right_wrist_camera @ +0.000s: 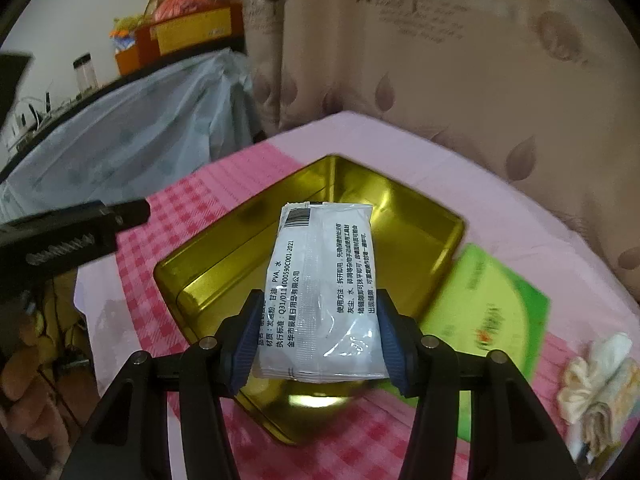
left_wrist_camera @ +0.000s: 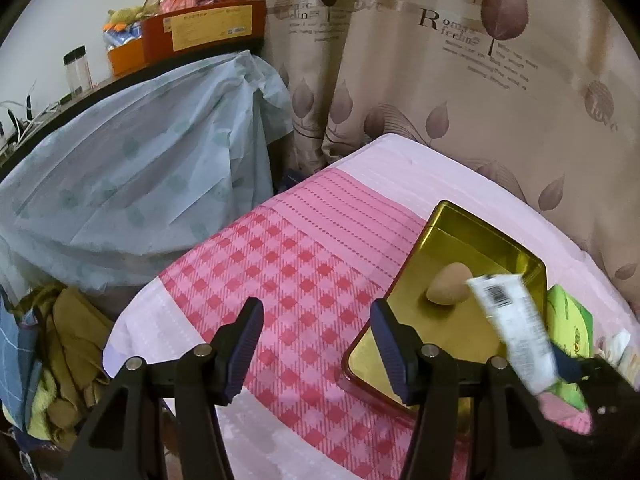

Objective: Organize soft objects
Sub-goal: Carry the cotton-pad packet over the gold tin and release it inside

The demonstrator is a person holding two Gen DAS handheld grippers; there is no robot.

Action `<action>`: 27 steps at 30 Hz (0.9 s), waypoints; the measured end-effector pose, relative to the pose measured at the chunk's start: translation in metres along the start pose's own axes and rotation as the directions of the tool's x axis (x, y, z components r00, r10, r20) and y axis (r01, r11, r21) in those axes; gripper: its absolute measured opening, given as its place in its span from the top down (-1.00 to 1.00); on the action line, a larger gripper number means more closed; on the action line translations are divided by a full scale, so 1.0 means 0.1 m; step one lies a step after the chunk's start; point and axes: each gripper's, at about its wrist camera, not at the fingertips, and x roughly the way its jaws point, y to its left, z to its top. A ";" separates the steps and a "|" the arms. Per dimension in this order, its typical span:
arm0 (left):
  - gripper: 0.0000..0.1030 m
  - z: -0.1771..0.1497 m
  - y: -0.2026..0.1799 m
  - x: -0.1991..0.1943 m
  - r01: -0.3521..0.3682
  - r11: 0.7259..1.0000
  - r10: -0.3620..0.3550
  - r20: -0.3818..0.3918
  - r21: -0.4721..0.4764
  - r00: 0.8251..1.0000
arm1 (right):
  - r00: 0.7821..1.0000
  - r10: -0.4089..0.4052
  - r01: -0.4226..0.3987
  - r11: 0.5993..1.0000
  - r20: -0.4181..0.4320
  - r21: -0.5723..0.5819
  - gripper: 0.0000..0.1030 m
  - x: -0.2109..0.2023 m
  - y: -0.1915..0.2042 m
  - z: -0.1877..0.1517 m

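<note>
A gold metal tin (right_wrist_camera: 420, 216) lies open on the pink checked cloth (left_wrist_camera: 304, 280). My right gripper (right_wrist_camera: 318, 336) is shut on a white sachet (right_wrist_camera: 320, 280) with printed text and a barcode, held above the tin. In the left wrist view the same white sachet (left_wrist_camera: 512, 328) hangs over the tin (left_wrist_camera: 460, 240), blurred. A beige egg-shaped sponge (left_wrist_camera: 448, 283) rests inside the tin. My left gripper (left_wrist_camera: 316, 344) stands open over the cloth, left of the tin, with nothing between its fingers; it shows at the left edge of the right wrist view as a black arm (right_wrist_camera: 68, 236).
A green packet (right_wrist_camera: 492, 320) lies right of the tin, and cream fabric scrunchies (right_wrist_camera: 596, 384) sit at the far right. A beige leaf-print curtain (left_wrist_camera: 480, 100) hangs behind. A pale blue covered shape (left_wrist_camera: 132, 184) and a cluttered shelf stand at left; yellow cloths (left_wrist_camera: 68, 352) are piled below.
</note>
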 end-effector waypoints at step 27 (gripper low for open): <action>-0.10 -0.02 -0.05 0.02 0.013 1.000 -0.013 -0.004 0.026 1.000 | 0.998 -0.011 0.007 0.999 0.065 0.049 -0.45 -0.17 -0.08 -0.08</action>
